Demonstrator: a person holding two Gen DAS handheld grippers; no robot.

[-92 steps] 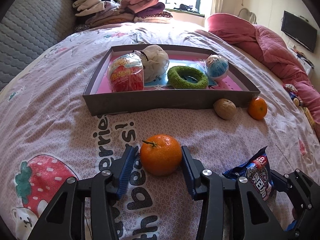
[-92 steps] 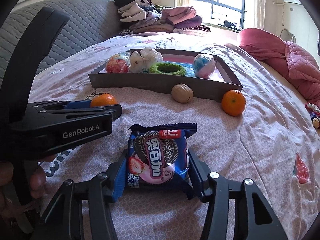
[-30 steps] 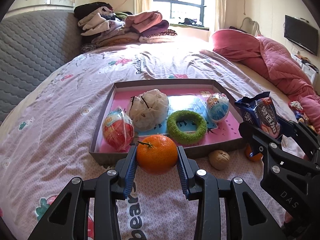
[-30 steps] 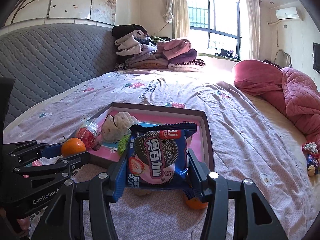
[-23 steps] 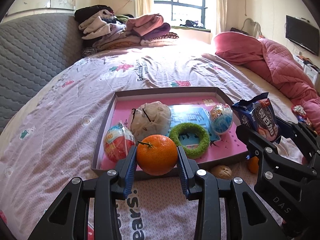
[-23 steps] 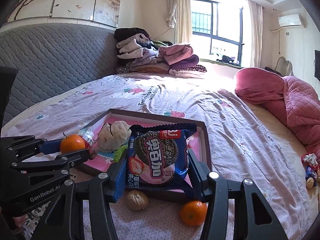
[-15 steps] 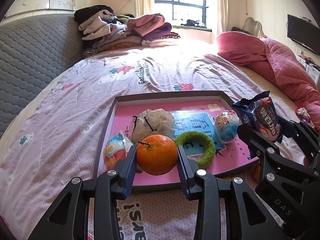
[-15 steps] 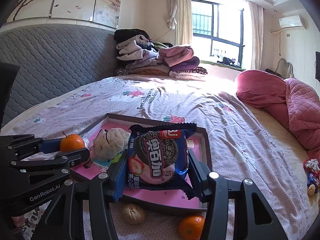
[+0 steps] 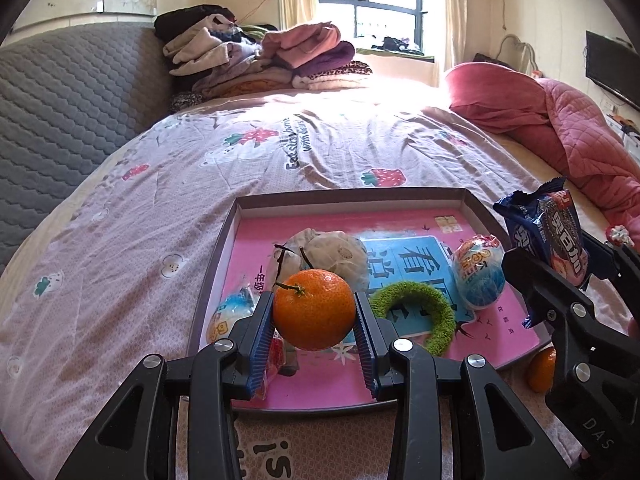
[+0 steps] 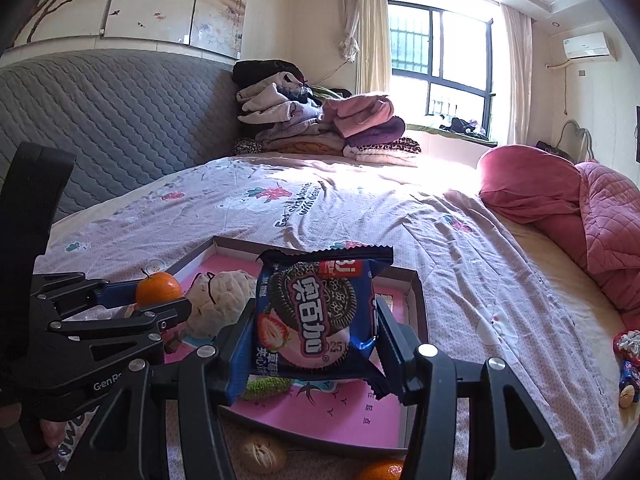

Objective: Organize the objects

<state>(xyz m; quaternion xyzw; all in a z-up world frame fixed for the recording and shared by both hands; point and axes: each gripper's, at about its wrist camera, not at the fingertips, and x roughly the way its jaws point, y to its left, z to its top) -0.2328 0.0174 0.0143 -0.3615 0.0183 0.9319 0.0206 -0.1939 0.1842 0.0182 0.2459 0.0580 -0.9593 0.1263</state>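
Note:
My left gripper [image 9: 314,330] is shut on an orange [image 9: 314,310] and holds it above the near left part of the grey box tray [image 9: 218,256] with a pink floor. My right gripper [image 10: 316,340] is shut on a blue cookie packet [image 10: 316,320] and holds it above the tray's near right part [image 10: 416,304]; the packet also shows in the left wrist view [image 9: 548,232]. In the tray lie a white cloth bundle [image 9: 332,252], a green ring [image 9: 416,312], a wrapped egg toy [image 9: 478,272] and a red wrapped snack [image 9: 232,316], partly hidden by my fingers.
A second orange [image 9: 542,368] and a walnut [image 10: 262,456] lie on the bedsheet just in front of the tray. Folded clothes [image 9: 260,56] are piled at the head of the bed. A pink quilt [image 9: 560,128] lies along the right side.
Both grippers have risen and moved forward over the tray with the orange and the packet still held. The tray now sits lower and closer in both views.

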